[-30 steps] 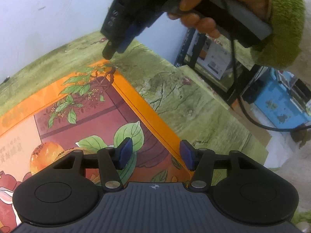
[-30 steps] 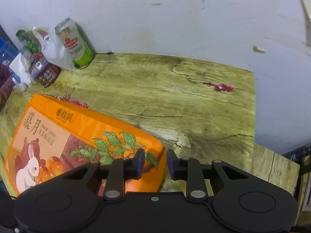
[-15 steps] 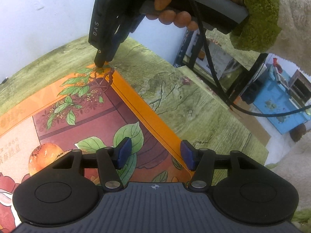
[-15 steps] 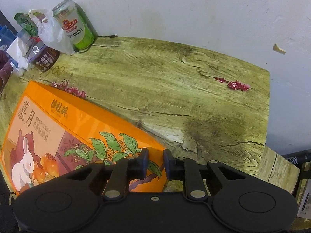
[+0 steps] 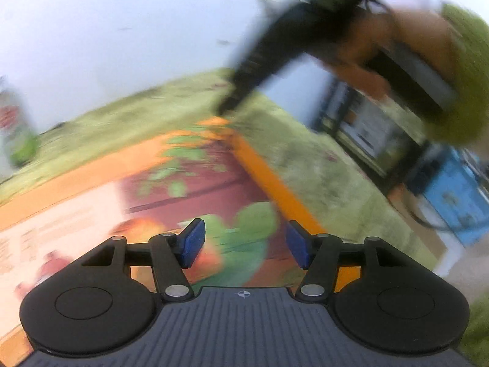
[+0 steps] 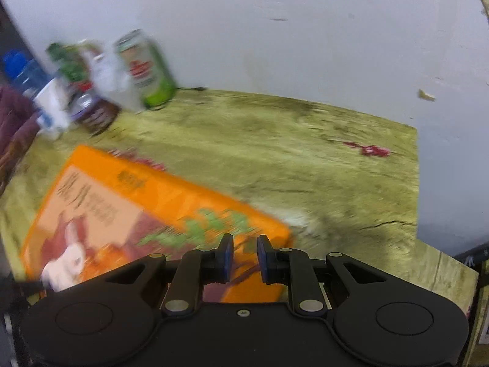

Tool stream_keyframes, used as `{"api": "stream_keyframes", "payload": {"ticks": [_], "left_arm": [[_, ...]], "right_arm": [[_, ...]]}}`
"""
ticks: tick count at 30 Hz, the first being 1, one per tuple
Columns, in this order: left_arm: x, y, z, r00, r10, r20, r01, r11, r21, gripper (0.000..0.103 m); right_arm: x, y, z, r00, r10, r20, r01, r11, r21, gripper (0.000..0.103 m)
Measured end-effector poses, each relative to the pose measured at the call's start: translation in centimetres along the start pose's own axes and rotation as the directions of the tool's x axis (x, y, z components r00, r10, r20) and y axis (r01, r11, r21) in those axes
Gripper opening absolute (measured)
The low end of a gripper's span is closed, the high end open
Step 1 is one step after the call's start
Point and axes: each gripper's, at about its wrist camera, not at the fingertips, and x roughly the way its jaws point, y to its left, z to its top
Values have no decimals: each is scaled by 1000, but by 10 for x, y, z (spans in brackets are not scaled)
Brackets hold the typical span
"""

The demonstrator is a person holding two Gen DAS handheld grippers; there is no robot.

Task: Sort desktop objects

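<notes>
Motion blur; print on orange box (image 6: 122,202) and can (image 6: 146,70) unreadable.

A plain white wall (image 6: 275,30) backs the wood-grain desk (image 6: 305,165); beyond its edge stand a dark rack (image 5: 366,140) and a blue cabinet (image 5: 455,192)

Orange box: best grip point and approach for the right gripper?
Probably the orange box near-right corner: it lies flat, so only thin edges fit the jaws. Bring the right gripper in low from the bare table side, fingers above and below.
</notes>
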Motion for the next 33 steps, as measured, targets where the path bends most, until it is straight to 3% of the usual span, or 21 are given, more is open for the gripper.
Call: {"api": "stream_keyframes", "payload": {"ticks": [4, 8, 15, 24, 33], "left_arm": [[-7, 29, -12, 996, 90, -9, -91, 990, -107, 58], [-2, 33, -20, 993, 114, -18, -115, 987, -116, 57], [7, 42, -35, 987, 154, -34, -157, 979, -131, 60], [5, 42, -36, 988, 151, -37, -155, 978, -139, 64], [-56, 74, -54, 970, 240, -32, -241, 950, -200, 63]], "right_arm": [[8, 38, -19, 1000, -3, -20, 1, 994, -106, 17], [21, 68, -29, 999, -16, -43, 7, 980, -199, 17], [33, 86, -37, 995, -75, -70, 52, 957, -285, 17], [33, 85, -39, 996, -77, -54, 62, 967, -246, 17], [7, 93, -45, 997, 67, -39, -71, 992, -104, 17]]}}
